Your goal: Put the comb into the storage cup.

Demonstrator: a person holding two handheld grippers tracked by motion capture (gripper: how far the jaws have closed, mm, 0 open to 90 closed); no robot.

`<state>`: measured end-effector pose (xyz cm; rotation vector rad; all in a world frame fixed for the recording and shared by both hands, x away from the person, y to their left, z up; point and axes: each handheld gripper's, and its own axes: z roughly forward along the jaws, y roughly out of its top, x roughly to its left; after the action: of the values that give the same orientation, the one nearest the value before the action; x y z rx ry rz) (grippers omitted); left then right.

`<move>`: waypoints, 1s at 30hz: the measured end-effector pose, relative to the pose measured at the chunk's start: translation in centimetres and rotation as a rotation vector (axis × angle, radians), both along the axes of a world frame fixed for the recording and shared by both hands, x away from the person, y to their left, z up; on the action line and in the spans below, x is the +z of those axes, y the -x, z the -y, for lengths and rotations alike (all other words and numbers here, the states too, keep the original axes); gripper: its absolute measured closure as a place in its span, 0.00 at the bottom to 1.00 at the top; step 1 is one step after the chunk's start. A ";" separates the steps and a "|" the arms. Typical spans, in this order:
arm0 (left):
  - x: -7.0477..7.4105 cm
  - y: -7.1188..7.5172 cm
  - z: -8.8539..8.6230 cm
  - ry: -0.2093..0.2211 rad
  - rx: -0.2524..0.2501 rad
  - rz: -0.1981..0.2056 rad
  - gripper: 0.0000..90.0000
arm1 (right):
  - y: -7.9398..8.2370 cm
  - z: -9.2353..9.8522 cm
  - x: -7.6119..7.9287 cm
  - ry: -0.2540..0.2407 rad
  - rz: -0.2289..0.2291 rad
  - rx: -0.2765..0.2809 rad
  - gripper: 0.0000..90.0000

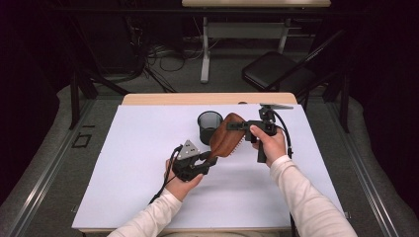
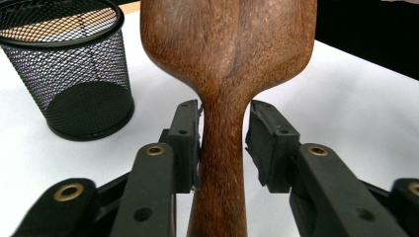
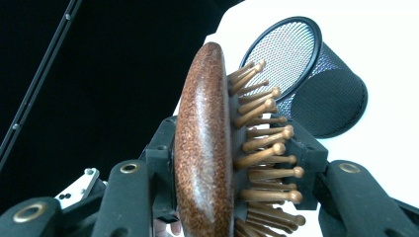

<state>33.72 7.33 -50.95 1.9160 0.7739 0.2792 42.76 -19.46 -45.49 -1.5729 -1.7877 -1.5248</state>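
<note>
We note the left gripper (image 1: 210,160) low over the white table (image 1: 123,163), held in the person's left hand (image 1: 180,185), its jaws pointing up and to the right along the handle of the wooden hairbrush (image 1: 225,138). In the left gripper view, the handle (image 2: 222,163) runs straight up between the two jaws; the left pad (image 2: 187,143) lies against the wood, while the right pad (image 2: 264,143) stands just off it with a thin gap, so these jaws are apart and not clamped. Ahead of the jaws and to their left in that view stands the black mesh cup (image 2: 74,74), upright on the table and close beside the brush head. Moving right in the high view, the brush slants from the left jaws up to the right gripper (image 1: 237,126), and the mesh cup (image 1: 209,126) sits just left of the brush head. The right gripper is held in the right hand (image 1: 269,145), jaws pointing left. In the right gripper view, the brush head (image 3: 205,148) sits edge-on between the jaws: the left jaw presses the smooth wooden back, the right jaw presses in among the wooden bristles (image 3: 262,143), so these jaws are clamped on the brush head. Beyond the right jaw, we see the mesh cup (image 3: 316,94) from its open mouth.
</note>
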 end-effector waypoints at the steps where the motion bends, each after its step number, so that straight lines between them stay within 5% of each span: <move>1: 0.0 0.0 0.0 0.006 0.000 0.001 0.70 | 0.0 0.1 0.0 0.001 -0.002 -0.003 0.55; 12: 0.1 -0.2 -0.3 0.032 0.017 0.003 0.56 | -0.1 0.7 0.1 0.000 0.008 -0.026 0.55; 30: 0.6 -0.7 -1.4 0.058 0.044 0.000 0.52 | -0.2 2.0 0.1 0.017 0.012 -0.068 0.55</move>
<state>34.42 8.70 -50.35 1.8465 0.8168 0.2808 42.95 -21.43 -45.37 -1.6513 -1.7751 -1.5568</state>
